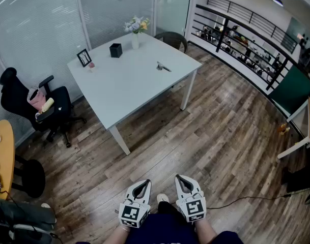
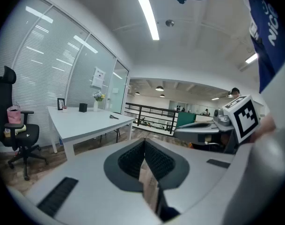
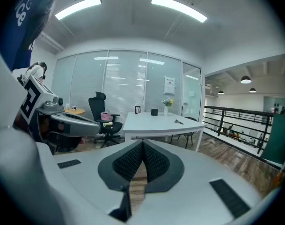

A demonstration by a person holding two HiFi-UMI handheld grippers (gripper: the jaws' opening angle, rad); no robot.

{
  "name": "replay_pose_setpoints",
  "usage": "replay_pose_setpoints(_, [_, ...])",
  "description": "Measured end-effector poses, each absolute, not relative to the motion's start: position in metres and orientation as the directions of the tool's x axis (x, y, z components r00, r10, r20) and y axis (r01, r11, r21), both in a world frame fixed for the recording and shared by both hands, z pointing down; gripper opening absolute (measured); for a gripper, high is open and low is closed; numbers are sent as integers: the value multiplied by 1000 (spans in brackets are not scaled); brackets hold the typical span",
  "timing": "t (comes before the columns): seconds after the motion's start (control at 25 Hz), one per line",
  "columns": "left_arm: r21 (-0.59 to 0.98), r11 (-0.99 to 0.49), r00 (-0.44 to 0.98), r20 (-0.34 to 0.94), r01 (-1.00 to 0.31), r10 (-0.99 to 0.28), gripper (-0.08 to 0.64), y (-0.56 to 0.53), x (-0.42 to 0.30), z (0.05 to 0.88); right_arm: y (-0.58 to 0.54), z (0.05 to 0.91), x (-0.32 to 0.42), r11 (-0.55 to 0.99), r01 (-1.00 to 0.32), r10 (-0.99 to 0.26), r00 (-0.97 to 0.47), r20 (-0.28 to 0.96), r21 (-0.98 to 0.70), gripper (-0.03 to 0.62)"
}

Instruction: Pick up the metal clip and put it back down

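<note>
At the far left stood a yellow round table (image 1: 4, 151), and beside it a black office chair (image 1: 22, 98) with a pink bag (image 1: 36, 98) on its seat. A white table (image 1: 124, 93) filled the middle of the room, well apart from both tools. Along its far side stood a small photo frame (image 1: 84, 58), a black box (image 1: 115, 50) and a vase of flowers (image 1: 136, 33). The metal clip (image 1: 163, 67) lay flat on the tabletop toward the right edge, alone and touched by nothing. It also showed as a small dark shape on the table in the left gripper view (image 2: 113, 116) and the right gripper view (image 3: 179, 122). A sheet of paper (image 3: 169, 85) hung on the glass wall behind, its print too small to read. To the right ran a black railing (image 1: 246, 37) and a green panel (image 1: 292, 88).

Low over the wooden floor (image 1: 216, 136), the left gripper (image 1: 142, 182) had its jaws pressed together with nothing between them, as its own view (image 2: 144, 142) confirmed. The right gripper (image 1: 181, 178) was likewise pressed closed and empty (image 3: 143, 143). Each carried a cube with black-and-white square markers, the left cube (image 1: 130, 215) and the right cube (image 1: 194, 207). The person's blue garment (image 2: 268, 27) bore white capital letters, cut off at the picture's edge and not readable as a word.
</note>
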State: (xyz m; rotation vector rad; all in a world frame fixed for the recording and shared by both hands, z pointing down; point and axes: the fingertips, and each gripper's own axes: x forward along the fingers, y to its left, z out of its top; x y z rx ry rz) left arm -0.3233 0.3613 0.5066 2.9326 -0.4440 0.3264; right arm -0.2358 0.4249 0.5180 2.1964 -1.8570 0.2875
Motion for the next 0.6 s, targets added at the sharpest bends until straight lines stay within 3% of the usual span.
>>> replay_pose_setpoints(0.6, [177,-929,931,229,-326,-284,3,361,-294,516,435,518,-181,-271,-962,-932,252,260,-39,12])
